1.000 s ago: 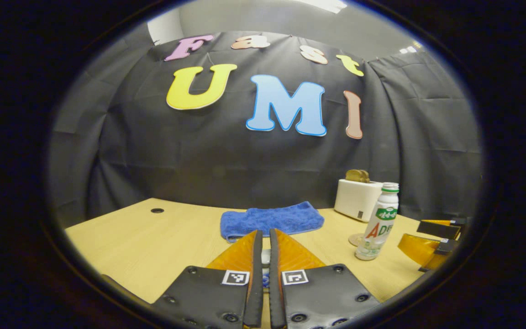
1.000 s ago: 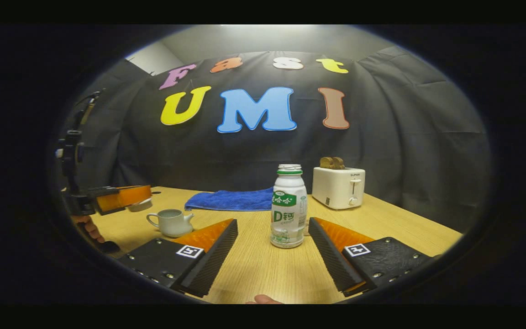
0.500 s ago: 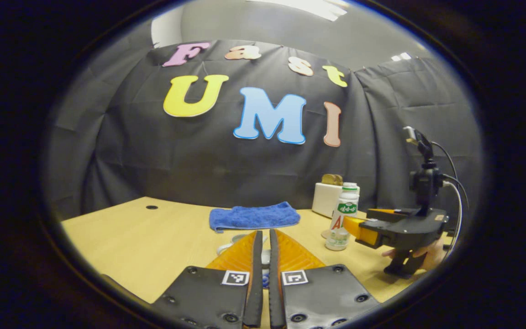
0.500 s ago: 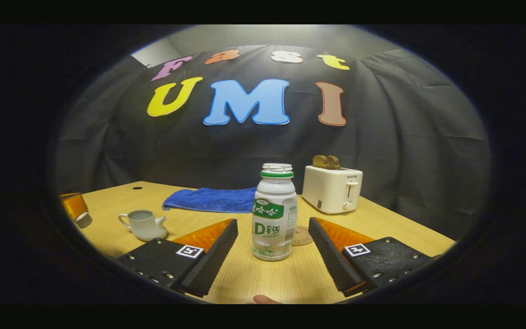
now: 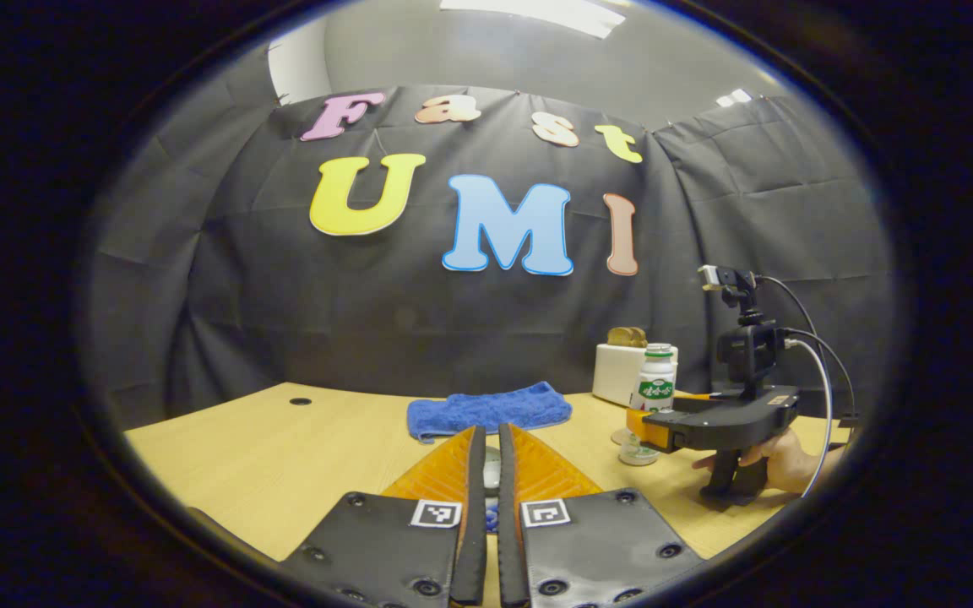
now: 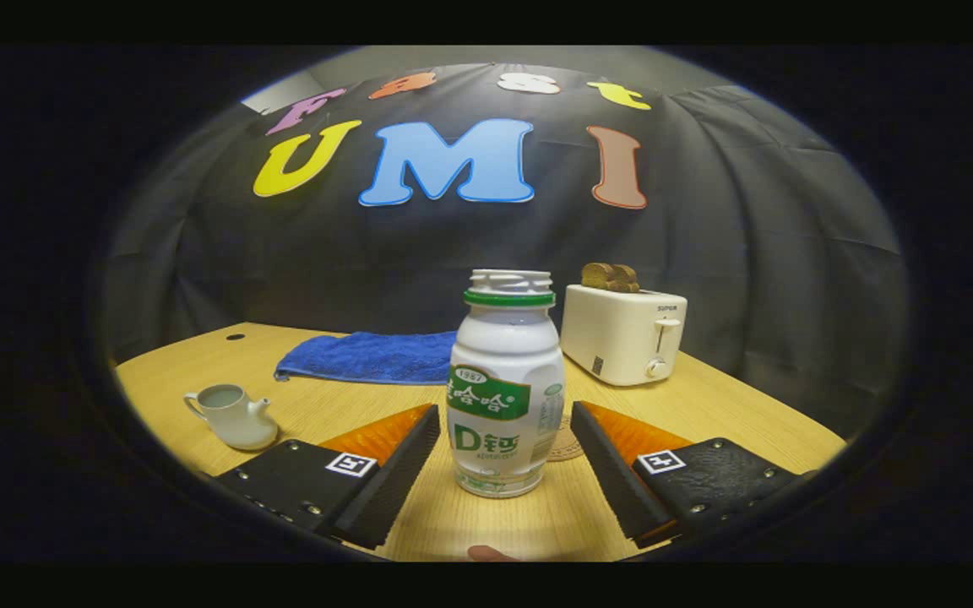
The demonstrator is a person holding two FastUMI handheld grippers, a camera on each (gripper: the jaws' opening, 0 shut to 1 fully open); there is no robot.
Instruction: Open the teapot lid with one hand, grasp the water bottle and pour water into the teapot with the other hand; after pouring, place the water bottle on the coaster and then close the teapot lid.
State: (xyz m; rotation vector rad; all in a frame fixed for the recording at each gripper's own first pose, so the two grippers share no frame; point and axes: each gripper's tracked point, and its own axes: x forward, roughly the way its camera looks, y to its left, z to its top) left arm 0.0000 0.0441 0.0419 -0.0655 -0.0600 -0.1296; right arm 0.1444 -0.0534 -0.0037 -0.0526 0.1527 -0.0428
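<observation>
Your right tool (image 6: 505, 439) sits spread around the uncapped water bottle (image 6: 505, 397); light plastic, so squeeze mid-label gently. Left tool (image 5: 486, 460) is pinching something small and pale, probably the lid.

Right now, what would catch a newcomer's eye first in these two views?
In the right gripper view, the water bottle stands upright on the table, dead centre between the open right gripper's fingers, which do not touch it. Behind it sits a white toaster holding bread, and to the left the teapot stands with its lid off. In the left gripper view, the left gripper is closed on a small pale object, seemingly the lid.
</observation>
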